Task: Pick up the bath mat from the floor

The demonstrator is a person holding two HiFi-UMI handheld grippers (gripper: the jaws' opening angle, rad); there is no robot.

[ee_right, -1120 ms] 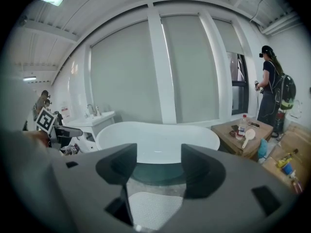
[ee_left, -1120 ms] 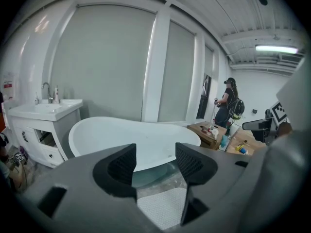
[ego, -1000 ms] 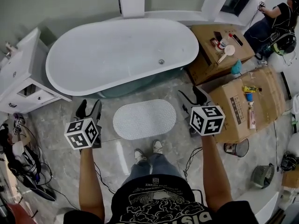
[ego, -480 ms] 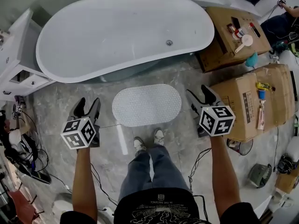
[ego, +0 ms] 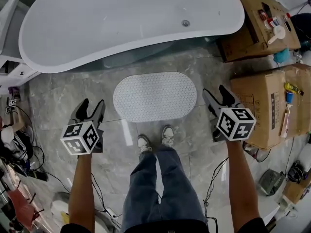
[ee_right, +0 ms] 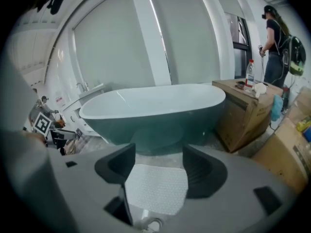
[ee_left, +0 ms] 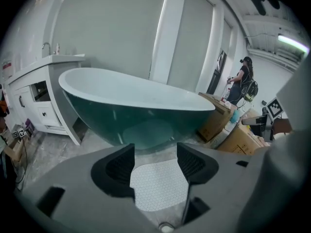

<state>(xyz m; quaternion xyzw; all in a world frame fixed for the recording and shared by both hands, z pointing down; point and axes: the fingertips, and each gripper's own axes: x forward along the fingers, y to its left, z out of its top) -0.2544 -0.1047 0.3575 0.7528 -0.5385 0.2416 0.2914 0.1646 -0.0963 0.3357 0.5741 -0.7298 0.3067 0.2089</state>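
**A:** Off to the left gripper's (ego: pixel 92 106) left, what stands there?

**B:** A white cabinet (ee_left: pixel 29 110) with one open compartment. It's too dark to tell what's inside. Dark cables (ego: pixel 19 154) lie on the floor to the gripper's left and a bit behind it.

**A:** And the gripper itself?

**B:** It's slanted down toward the floor. Its jaws stand apart with nothing pressed between them, and only tile and the mat show through the gap.

**A:** Where's the bath mat (ego: pixel 154 96)?

**B:** It lies flat on the grey tile, to that gripper's right and slightly ahead, between the two grippers. Neither one touches it. The person's shoes (ego: pixel 167 135) stand just behind its near edge.

**A:** What's beyond it?

**B:** The bathtub (ego: pixel 131 18), ahead of both grippers, white inside and teal outside. A drain (ego: pixel 185 23) shows in its bowl, toward the right gripper's side.

**A:** And the right gripper (ego: pixel 217 93)?

**B:** It's released too, with its jaws apart, and the mat is to its left.

**A:** And further right?

**B:** A closed cardboard box (ego: pixel 262 106) sits just beside it, with a yellow item (ego: pixel 290 88) and a blue one lying on top. Ahead of that is a second box (ego: pixel 250 28), with small bottles and a white scoop (ego: pixel 278 31) on its lid. I can't tell what's inside either box.
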